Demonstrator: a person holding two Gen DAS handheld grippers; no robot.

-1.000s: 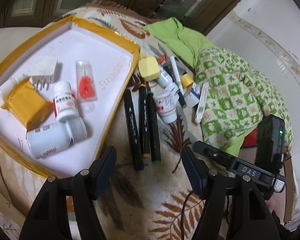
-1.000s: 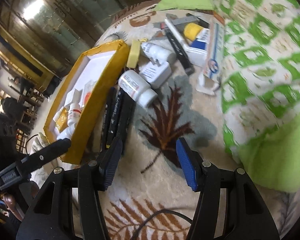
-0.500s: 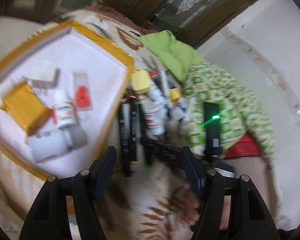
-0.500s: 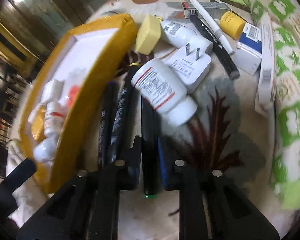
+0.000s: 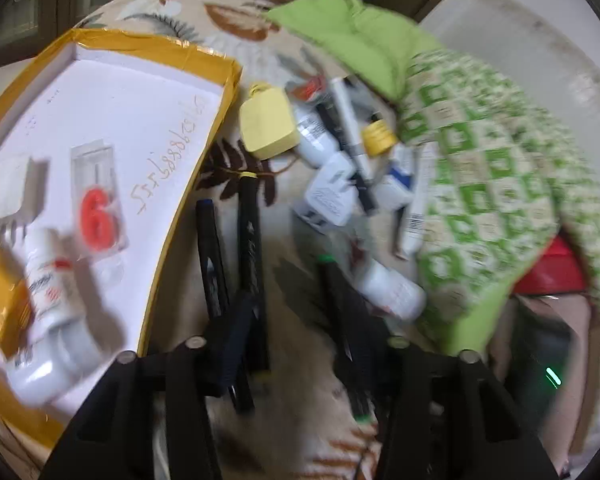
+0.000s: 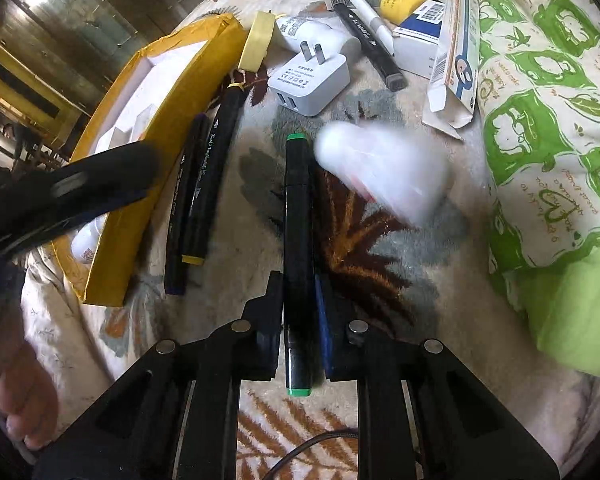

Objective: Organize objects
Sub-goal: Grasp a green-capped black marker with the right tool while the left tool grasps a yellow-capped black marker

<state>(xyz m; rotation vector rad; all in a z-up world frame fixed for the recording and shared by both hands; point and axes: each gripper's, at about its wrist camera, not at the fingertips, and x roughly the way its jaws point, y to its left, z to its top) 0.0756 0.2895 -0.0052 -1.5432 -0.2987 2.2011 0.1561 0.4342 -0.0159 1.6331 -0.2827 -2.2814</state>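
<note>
My right gripper is shut on a black marker with green caps, which also shows in the left wrist view. Two more black markers lie beside the yellow-rimmed white tray. A white pill bottle lies blurred right of the green marker. My left gripper is open above the markers; one finger hangs over them. The tray holds bottles, a "6" candle and a yellow packet.
A white charger, a yellow block, a white pen, a yellow-capped jar and small boxes lie at the back. A green patterned cloth bounds the right side. A bare foot is at lower left.
My right gripper has pulled the green marker away from the other two. The white pill bottle has rolled off to the right. My left gripper has dropped closer to the markers.
</note>
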